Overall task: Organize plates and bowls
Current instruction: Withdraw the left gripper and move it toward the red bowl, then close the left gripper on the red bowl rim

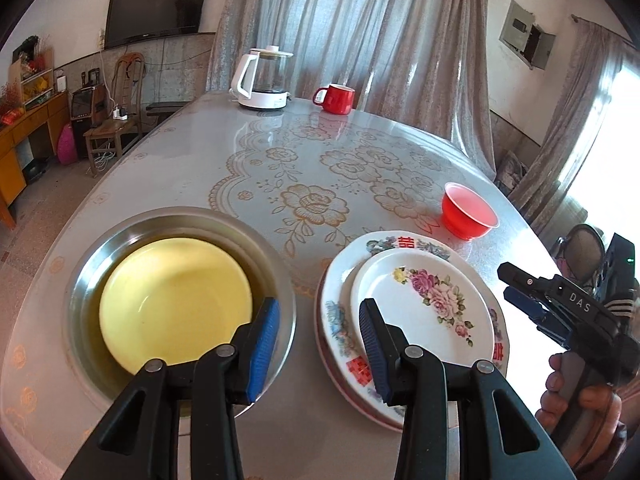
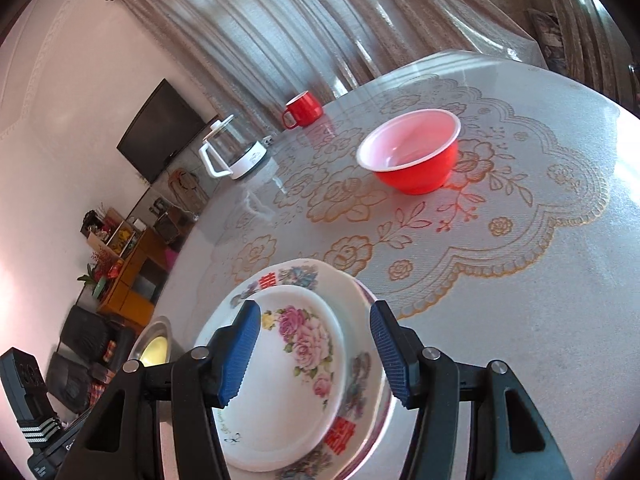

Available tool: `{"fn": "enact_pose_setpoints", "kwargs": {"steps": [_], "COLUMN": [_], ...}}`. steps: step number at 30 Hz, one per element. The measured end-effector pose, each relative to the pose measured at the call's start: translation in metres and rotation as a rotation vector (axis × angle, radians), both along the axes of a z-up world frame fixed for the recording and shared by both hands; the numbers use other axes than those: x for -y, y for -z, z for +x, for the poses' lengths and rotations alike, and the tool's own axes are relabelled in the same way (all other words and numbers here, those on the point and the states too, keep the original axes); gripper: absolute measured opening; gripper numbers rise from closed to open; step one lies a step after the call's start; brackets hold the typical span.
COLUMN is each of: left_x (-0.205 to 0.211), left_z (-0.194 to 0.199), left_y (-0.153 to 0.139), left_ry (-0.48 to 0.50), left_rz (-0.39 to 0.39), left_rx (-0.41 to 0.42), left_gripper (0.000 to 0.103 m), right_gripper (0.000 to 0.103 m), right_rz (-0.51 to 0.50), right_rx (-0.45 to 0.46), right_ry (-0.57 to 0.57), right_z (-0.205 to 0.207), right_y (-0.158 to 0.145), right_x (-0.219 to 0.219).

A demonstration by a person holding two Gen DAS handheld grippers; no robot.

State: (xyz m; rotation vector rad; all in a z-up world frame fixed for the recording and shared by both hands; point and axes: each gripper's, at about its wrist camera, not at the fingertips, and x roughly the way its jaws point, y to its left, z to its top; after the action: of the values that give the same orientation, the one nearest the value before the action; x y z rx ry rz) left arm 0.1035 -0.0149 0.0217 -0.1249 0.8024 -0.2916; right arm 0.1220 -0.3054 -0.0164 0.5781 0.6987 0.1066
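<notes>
My left tongs [image 1: 319, 322] hang above the near edge of the counter [image 1: 256, 168] with their blue pads parted and nothing between them. Under their left pad sits the steel basin [image 1: 86, 276], and the yellow bowl [image 1: 172, 300] lies nested inside it. Under their right pad is the stack of plates, just beside the basin but not touching it: the small rose plate [image 1: 424, 300] lies on top of the larger plate with red characters [image 1: 340, 320], and a thin pink rim of another plate shows beneath them.

My right tongs [image 2: 316, 346] are also spread apart and grasp nothing. They hover over the same stack, tilted, with the rose plate [image 2: 304, 360] seen between the pads; I cannot tell that either pad touches it. From the left wrist view the right tongs [image 1: 520, 292] appear at the right edge of the stack, with my hand [image 1: 576, 404] wrapped round their handle.

The red bowl [image 2: 412, 152] with its white inside stands upright on the flowered cloth, apart from the plates, farther out on the counter. At the far edge stand a red mug [image 1: 334, 98] and a glass kettle [image 1: 264, 80] on a white base, near each other in front of the curtain [image 1: 360, 32]. A dark television [image 1: 158, 4] hangs on the wall at the left.
</notes>
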Motion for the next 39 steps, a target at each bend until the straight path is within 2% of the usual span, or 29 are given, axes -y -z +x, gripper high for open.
{"fn": "enact_pose_setpoints", "kwargs": {"steps": [5,13,16,19,24,27,30,39], "left_x": [0.031,0.096,0.125,0.151,0.181,0.19,0.191,0.204], "left_z": [0.023,0.077,0.097,0.121,0.154,0.168,0.18,0.197], "left_y": [-0.001,0.003,0.0,-0.001,0.0,0.001,0.006,0.017], "left_ry": [0.064,0.157,0.199,0.226,0.252,0.243,0.212,0.23], "left_rz": [0.005,-0.021,-0.032,-0.019,-0.048,-0.062,-0.092,-0.121], "left_rx": [-0.033,-0.138,-0.14,-0.14,-0.151,-0.137,-0.148,-0.17], "left_gripper": [0.048,0.047,0.047,0.047,0.047,0.048,0.055,0.055], "right_gripper": [0.058,0.058,0.053,0.052,0.048,0.048,0.048,0.048], "right_rz": [0.067,0.097,0.105,0.118,0.171,0.193,0.225,0.294], "right_rx": [-0.039,-0.027,-0.023,-0.004,0.018,0.042,0.079,0.136], "right_ry": [0.084,0.149,0.163,0.186,0.23,0.243,0.254,0.245], "right_z": [0.007,0.029,0.044,0.058,0.076,0.087,0.096,0.103], "right_y": [0.012,0.009,0.006,0.004,0.007,0.008,0.011,0.031], "right_x": [0.036,0.076,0.088,0.101,0.124,0.134,0.142,0.149]}}
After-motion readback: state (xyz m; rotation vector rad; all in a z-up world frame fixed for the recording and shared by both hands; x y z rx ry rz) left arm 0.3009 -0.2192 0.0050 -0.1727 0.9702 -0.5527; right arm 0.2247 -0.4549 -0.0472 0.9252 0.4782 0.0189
